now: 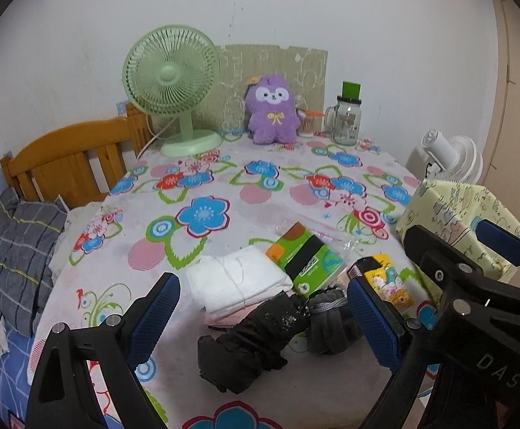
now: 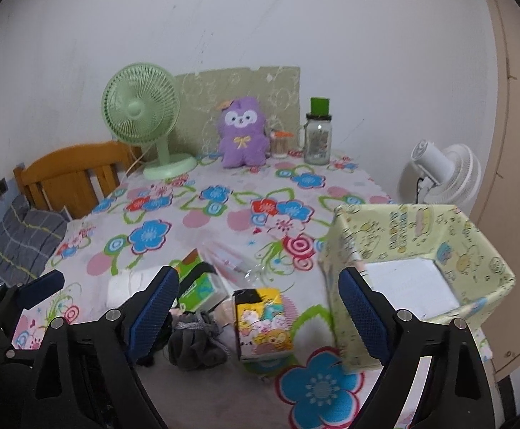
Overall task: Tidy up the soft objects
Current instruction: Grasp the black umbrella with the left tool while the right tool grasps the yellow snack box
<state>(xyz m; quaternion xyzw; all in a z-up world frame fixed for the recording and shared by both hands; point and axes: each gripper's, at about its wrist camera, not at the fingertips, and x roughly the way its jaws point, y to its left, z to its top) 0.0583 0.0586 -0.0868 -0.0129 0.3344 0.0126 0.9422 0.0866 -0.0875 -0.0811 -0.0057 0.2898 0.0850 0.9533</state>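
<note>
A black rolled cloth [image 1: 253, 343] lies on the flowered table near my open left gripper [image 1: 263, 318], which hovers just above it. Beside it lie a dark grey bundle [image 1: 331, 325] [image 2: 195, 343], a folded white cloth [image 1: 238, 282] tied with string, a green tissue pack [image 1: 303, 261] [image 2: 199, 286] and a yellow cartoon tissue pack [image 2: 263, 325] [image 1: 388, 279]. A pale yellow patterned box [image 2: 421, 243] [image 1: 449, 214] stands open at the right. My right gripper [image 2: 256, 314] is open and empty above the yellow pack.
A purple plush toy [image 1: 272, 111], a green desk fan [image 1: 170, 82], a glass jar mug [image 1: 347, 118] with a green lid and a small cup stand at the table's far edge. A white fan [image 2: 442, 171] stands right of the table. A wooden bed headboard [image 1: 70, 157] is at left.
</note>
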